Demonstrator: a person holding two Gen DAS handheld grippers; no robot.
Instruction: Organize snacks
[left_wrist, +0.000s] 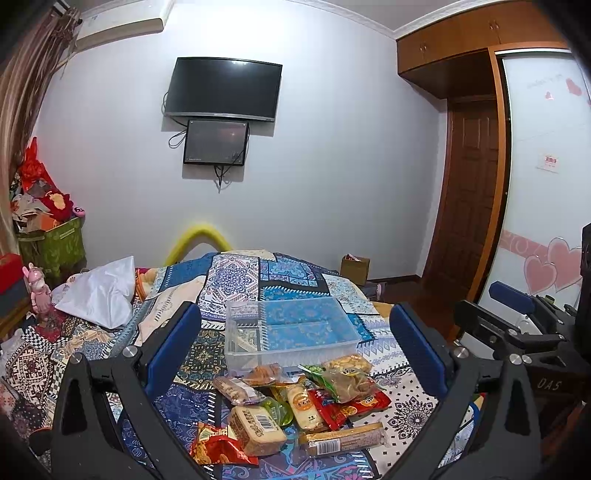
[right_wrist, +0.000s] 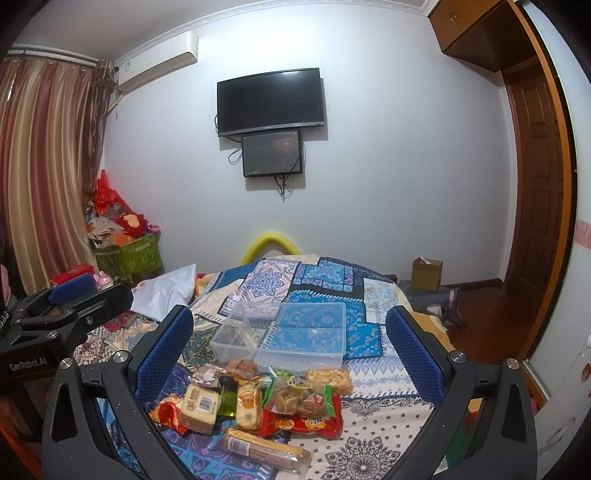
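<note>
- A heap of about ten wrapped snacks (left_wrist: 295, 406) lies on a patterned bedspread (left_wrist: 236, 280), framed between the wide-spread fingers of the left gripper (left_wrist: 295, 354), which grips nothing.
- The right gripper (right_wrist: 291, 350) hangs equally agape and empty above the same heap.
- One clear plastic bin (right_wrist: 295, 332), divided inside, sits just beyond the snacks.

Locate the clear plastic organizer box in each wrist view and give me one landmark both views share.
Left wrist view: the clear plastic organizer box sits at centre, on the patterned bedspread just beyond the snack pile, between the open left gripper fingers.
Right wrist view: the box is at centre, behind the snacks, between the open right gripper fingers.
Shared landmark: the wall-mounted TV.
</note>
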